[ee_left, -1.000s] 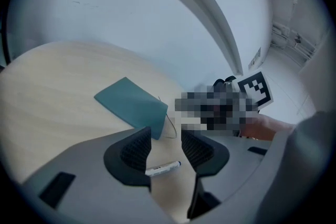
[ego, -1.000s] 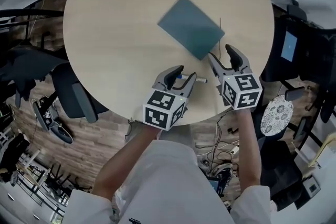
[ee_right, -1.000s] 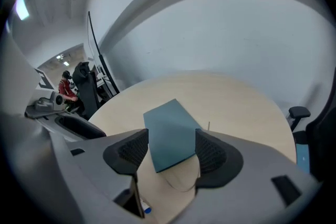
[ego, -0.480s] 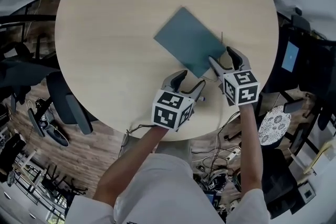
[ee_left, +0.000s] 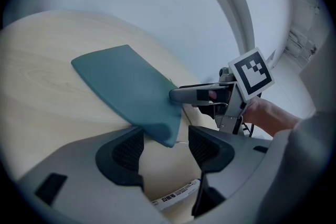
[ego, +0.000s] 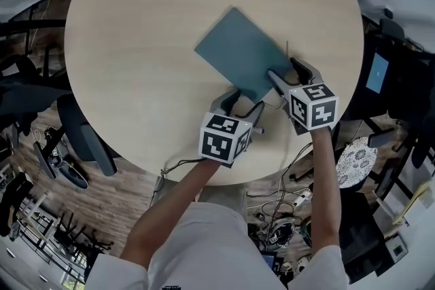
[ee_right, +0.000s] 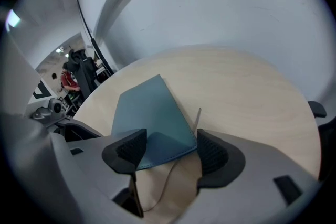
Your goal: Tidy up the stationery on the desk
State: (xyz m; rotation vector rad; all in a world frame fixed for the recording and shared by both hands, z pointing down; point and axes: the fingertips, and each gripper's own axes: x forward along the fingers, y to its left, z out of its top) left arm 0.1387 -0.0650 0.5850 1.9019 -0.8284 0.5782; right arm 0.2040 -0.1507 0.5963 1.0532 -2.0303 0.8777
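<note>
My right tool sat released astride an edge of the teal pouch, left tool open at its corner; I judged the grasp pending, needing closure.

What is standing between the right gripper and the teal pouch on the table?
Nothing visible does. The near edge of the teal pouch lies between the open jaws of the right gripper. A thin stick lies beside the pouch's edge.
</note>
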